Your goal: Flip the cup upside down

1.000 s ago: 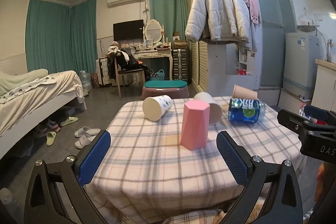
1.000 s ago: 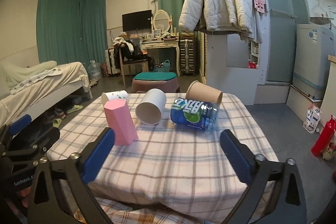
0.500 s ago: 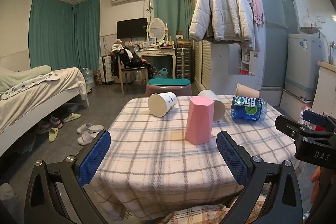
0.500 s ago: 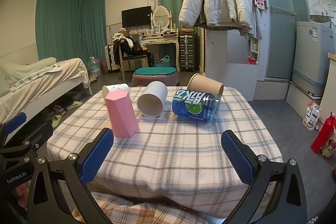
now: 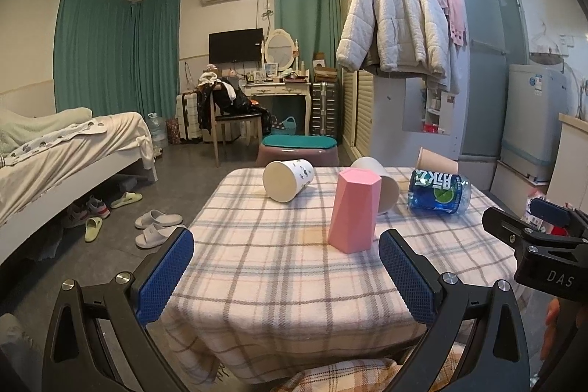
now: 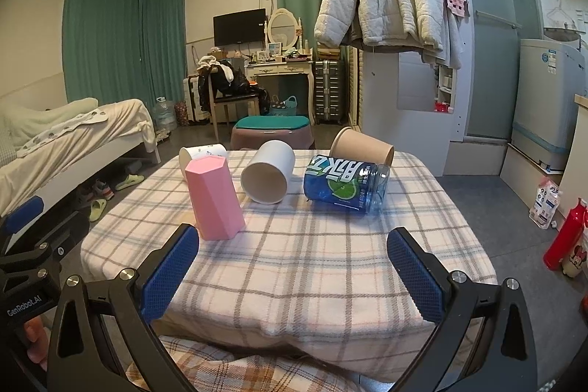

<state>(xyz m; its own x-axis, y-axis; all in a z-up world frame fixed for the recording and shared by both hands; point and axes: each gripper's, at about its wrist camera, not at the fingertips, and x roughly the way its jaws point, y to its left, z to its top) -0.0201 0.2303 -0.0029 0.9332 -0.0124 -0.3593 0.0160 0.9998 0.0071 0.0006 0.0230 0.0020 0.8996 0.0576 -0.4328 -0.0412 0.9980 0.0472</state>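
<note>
A pink faceted cup (image 5: 353, 211) (image 6: 214, 198) stands on the checked tablecloth (image 5: 279, 267) (near its front), mouth down.

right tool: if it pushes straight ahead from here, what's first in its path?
Probably the blue-labelled clear plastic bottle lying on its side on the checked tablecloth, or the white cup lying beside it. The right tool is open and empty; depth is unclear.

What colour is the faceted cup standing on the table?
Pink, plain with no print. The faceted cup shows best in the right wrist view.
</note>
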